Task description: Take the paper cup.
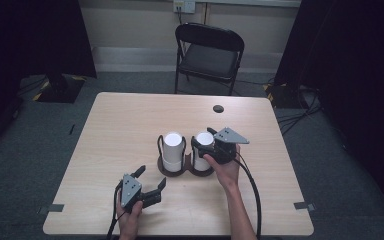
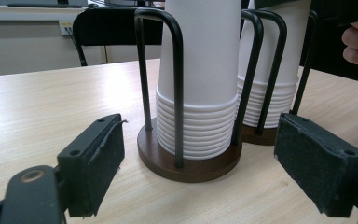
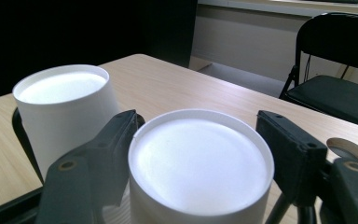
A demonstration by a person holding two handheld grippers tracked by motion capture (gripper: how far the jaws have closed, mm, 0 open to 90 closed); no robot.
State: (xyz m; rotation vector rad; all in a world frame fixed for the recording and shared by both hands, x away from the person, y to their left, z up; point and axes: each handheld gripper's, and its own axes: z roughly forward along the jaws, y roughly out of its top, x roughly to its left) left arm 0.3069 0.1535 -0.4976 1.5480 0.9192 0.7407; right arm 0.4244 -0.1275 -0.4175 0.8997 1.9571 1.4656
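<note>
Cups [image 1: 203, 150] in rack | right tool [image 1: 211, 145] clamping top cup; left tool [image 1: 150, 184] wide | wooden table [image 1: 115, 130] (chair [image 1: 209, 55] behind)

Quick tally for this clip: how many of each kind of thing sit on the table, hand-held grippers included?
White cup stacks: 2, the left stack and the right stack
Dark wire cup holder: 1
Hand-held grippers: 2, the left hand-held gripper and the right hand-held gripper
Total: 5
</note>
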